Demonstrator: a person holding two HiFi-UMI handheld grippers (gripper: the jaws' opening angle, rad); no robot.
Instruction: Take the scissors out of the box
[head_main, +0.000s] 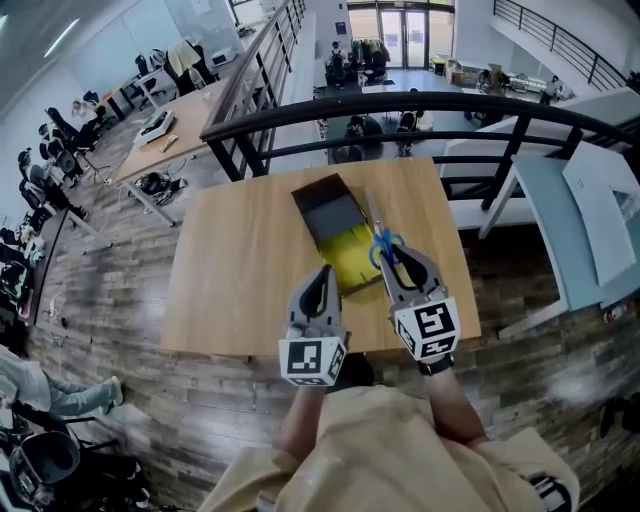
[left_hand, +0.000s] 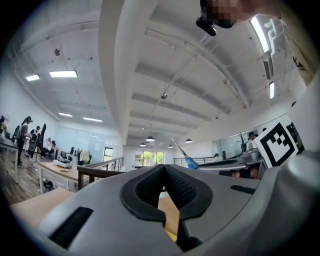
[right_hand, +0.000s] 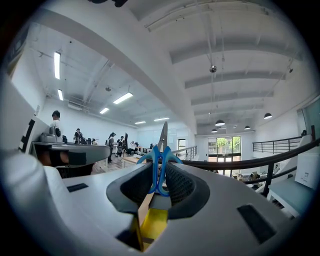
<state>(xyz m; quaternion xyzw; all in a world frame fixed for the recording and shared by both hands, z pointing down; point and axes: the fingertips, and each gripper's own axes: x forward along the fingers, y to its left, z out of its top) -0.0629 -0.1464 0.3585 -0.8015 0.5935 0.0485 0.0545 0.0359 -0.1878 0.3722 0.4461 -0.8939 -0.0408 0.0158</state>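
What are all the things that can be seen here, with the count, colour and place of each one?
table: one, light wood, under both grippers
box: one, dark open lid, yellow inside, on the table's far middle
scissors: one pair, blue handles, between the right gripper's jaws, over the box's right edge, blades pointing away from the person
railing: one, black, just beyond the table
far desks: several, wood, people around them, past the railing
left gripper: one, grey, jaws together with nothing between, at the box's near end
right gripper: one, grey, closed on the scissors' handles
person's top: one, beige, bottom of the head view
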